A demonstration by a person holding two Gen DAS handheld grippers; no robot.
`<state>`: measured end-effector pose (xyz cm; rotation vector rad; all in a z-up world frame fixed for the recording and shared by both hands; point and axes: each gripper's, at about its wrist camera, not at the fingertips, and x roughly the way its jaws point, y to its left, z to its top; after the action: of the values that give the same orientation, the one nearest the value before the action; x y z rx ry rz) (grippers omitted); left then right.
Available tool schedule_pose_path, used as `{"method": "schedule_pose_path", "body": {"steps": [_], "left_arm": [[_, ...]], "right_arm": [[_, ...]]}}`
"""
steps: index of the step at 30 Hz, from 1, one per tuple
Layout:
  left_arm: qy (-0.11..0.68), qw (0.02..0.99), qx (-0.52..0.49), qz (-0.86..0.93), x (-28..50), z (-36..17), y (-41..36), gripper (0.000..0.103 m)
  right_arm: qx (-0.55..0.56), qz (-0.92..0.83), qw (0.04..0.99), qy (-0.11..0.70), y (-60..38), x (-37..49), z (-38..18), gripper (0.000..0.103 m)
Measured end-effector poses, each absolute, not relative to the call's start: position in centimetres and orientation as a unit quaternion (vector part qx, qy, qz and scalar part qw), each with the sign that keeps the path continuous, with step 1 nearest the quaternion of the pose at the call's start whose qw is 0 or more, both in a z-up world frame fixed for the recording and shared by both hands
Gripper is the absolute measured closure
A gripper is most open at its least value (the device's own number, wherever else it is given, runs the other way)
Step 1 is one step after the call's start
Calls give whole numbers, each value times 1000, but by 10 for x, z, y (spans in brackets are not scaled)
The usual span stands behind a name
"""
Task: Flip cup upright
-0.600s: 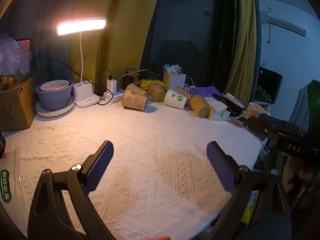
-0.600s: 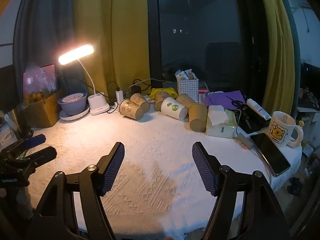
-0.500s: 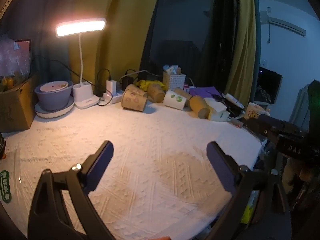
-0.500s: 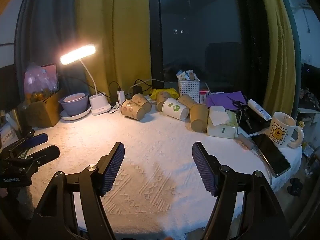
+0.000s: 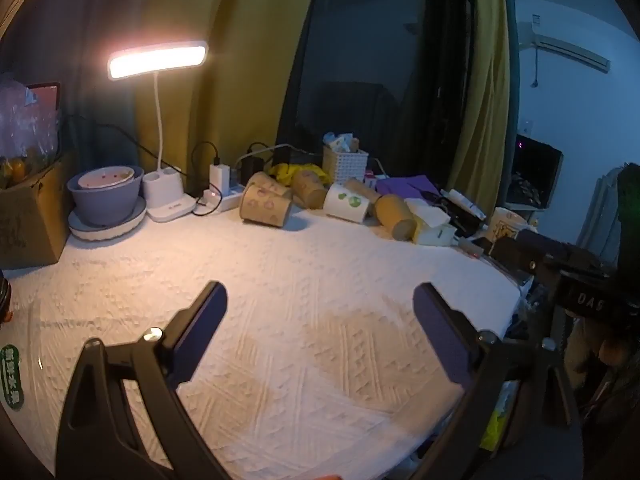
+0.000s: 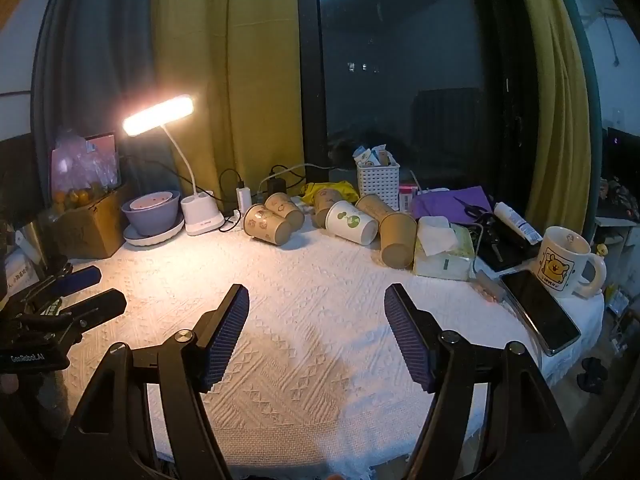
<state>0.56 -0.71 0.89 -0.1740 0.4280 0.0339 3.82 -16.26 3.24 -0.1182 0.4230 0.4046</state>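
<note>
The left gripper (image 5: 320, 320) hangs over the near part of the worktop (image 5: 300, 272), which is covered with a white textured cloth, and its jaws are spread wide with nothing between them. The right gripper (image 6: 316, 320) is also above the near edge of the worktop, its jaws wide apart and empty too. The paper cups all lie on their sides in a row along the far edge of the worktop, well apart from both grippers. At the left of the row is a brown printed cup (image 6: 267, 225) with a second brown cup (image 6: 285, 209) touching it just behind. To the right is a white cup with green marks (image 6: 351, 223), its open mouth towards the near right, and beside it a plain brown cup (image 6: 397, 240) that points its mouth to the near edge and lies just beside a tissue pack (image 6: 442, 254). Behind the cups stands a white basket (image 6: 378, 184). Near the far left corner a lit desk lamp (image 6: 160, 120) stands beside a purple bowl (image 6: 151, 212) on a plate. At the right edge a phone (image 6: 538, 310) lies flat next to a mug with a bear picture (image 6: 560, 266), which stands upright
</note>
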Motion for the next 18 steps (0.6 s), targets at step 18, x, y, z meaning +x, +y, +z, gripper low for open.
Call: {"method": "schedule_pose_path", "body": {"steps": [18], "left_arm": [[209,974,-81,9,7,12,-11,8]], "right_arm": [[-53,200,956,209,-168,42,32,30]]}}
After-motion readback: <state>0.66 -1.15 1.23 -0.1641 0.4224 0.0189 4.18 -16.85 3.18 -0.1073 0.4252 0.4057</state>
